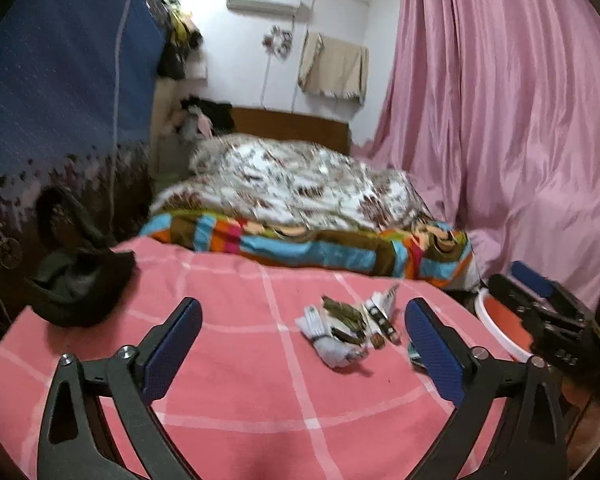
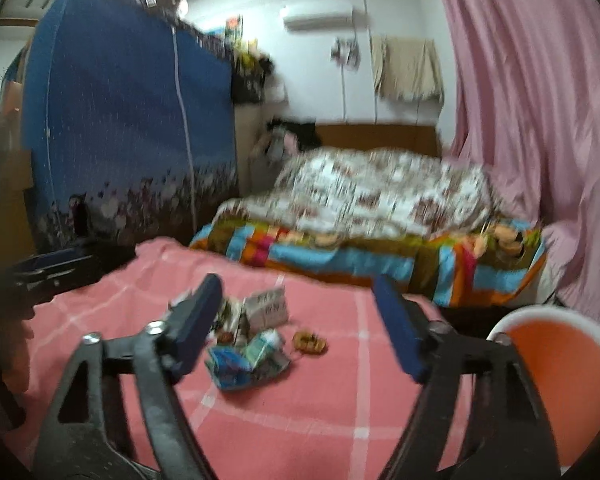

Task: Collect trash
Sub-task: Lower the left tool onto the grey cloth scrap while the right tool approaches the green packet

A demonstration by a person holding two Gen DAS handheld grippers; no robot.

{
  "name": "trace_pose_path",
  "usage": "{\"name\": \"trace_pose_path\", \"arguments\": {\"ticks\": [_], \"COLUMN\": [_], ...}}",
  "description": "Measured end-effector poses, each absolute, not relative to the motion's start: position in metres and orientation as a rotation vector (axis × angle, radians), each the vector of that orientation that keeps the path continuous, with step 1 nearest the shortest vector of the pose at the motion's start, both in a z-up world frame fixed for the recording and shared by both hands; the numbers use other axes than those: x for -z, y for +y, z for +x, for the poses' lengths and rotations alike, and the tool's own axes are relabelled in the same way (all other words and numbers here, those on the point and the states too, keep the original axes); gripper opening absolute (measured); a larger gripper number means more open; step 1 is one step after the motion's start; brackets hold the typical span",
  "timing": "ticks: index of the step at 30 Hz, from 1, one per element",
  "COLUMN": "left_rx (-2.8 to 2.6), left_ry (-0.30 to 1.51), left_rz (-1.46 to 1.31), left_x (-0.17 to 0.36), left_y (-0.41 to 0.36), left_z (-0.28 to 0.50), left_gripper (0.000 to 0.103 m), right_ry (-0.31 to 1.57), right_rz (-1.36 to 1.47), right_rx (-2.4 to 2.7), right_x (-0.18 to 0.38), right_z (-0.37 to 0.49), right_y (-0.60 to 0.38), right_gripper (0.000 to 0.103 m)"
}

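Pink checked bedcover (image 1: 236, 408) carries the whole trash pile (image 2: 248, 340), wrappers, a small carton and a brown scrap lying together near its middle, so by the look of it nothing is collected yet. Beside the bed, the orange bin (image 2: 560, 380) shows no litter in its visible part. Both the left gripper (image 1: 304, 348) and right gripper (image 2: 300, 328) hover with fingers apart, gripping nothing.

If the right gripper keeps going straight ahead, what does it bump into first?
Probably the crumpled blue wrapper in the trash pile on the pink blanket, between the right gripper's open jaws. Depth is unclear.
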State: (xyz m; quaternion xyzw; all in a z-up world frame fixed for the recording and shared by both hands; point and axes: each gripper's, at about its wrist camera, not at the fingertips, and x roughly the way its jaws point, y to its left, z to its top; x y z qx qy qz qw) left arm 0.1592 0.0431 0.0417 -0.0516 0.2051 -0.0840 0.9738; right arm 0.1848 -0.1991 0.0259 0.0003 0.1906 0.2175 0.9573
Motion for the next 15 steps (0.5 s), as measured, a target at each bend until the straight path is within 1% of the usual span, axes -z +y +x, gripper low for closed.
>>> {"name": "trace_pose_path", "arguments": {"ticks": [1, 2, 3, 4, 5, 7, 11, 14, 15], "left_rx": [0.178, 0.193, 0.207, 0.221, 0.236, 0.248, 0.246, 0.241, 0.243], "left_ry": [0.434, 0.465, 0.492, 0.523, 0.562, 0.609, 0.693, 0.757, 0.786], "left_rz": [-0.104, -0.107, -0.115, -0.126, -0.142, -0.162, -0.194, -0.204, -0.208], "left_x": [-0.041, -0.037, -0.034, -0.031, -0.028, -0.023, -0.013, -0.005, -0.001], "left_y": [0.042, 0.041, 0.039, 0.038, 0.036, 0.034, 0.027, 0.024, 0.023], "left_z": [0.163, 0.169, 0.175, 0.180, 0.189, 0.199, 0.220, 0.233, 0.238], "left_gripper": [0.086, 0.082, 0.075, 0.072, 0.067, 0.063, 0.055, 0.045, 0.039], "right_ry": [0.413, 0.446, 0.471, 0.491, 0.508, 0.523, 0.544, 0.566, 0.576], "right_rz": [0.006, 0.016, 0.026, 0.037, 0.045, 0.045, 0.032, 0.023, 0.020], "right_rx": [-0.445, -0.455, -0.463, -0.469, -0.473, -0.475, -0.480, -0.492, -0.497], "right_x": [-0.022, -0.018, -0.015, -0.012, -0.010, -0.007, -0.005, -0.003, -0.002], "right_z": [0.188, 0.193, 0.197, 0.200, 0.202, 0.205, 0.206, 0.207, 0.207], "right_y": [-0.199, -0.199, -0.200, -0.200, -0.200, -0.199, -0.195, -0.190, -0.189], "right_gripper": [0.065, 0.059, 0.053, 0.049, 0.048, 0.047, 0.047, 0.047, 0.047]}}
